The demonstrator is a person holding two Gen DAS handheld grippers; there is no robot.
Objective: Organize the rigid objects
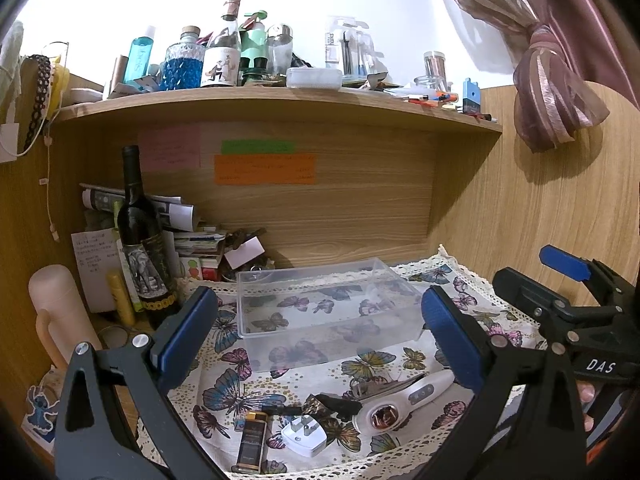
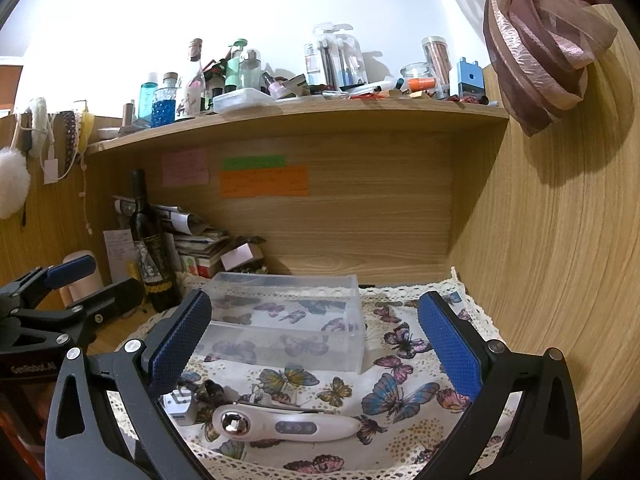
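Currently both claws released, left claw (image 1: 320,340), right claw (image 2: 316,344); clear plastic box (image 1: 328,312) empty on butterfly cloth (image 1: 240,392).

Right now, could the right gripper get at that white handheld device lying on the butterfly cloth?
Probably yes. The right gripper is open, and the white handheld device lies just below and ahead of it on the butterfly cloth, uncovered.

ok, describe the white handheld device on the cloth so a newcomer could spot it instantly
Start at the butterfly-print cloth under the wooden shelf, then find the clear plastic box standing on it. In front of the box, near the cloth's front edge, lies the white handheld device. Unlike the boxy white plug adapter beside it, it is long and tapered, with a shiny metallic round head and a row of small buttons.
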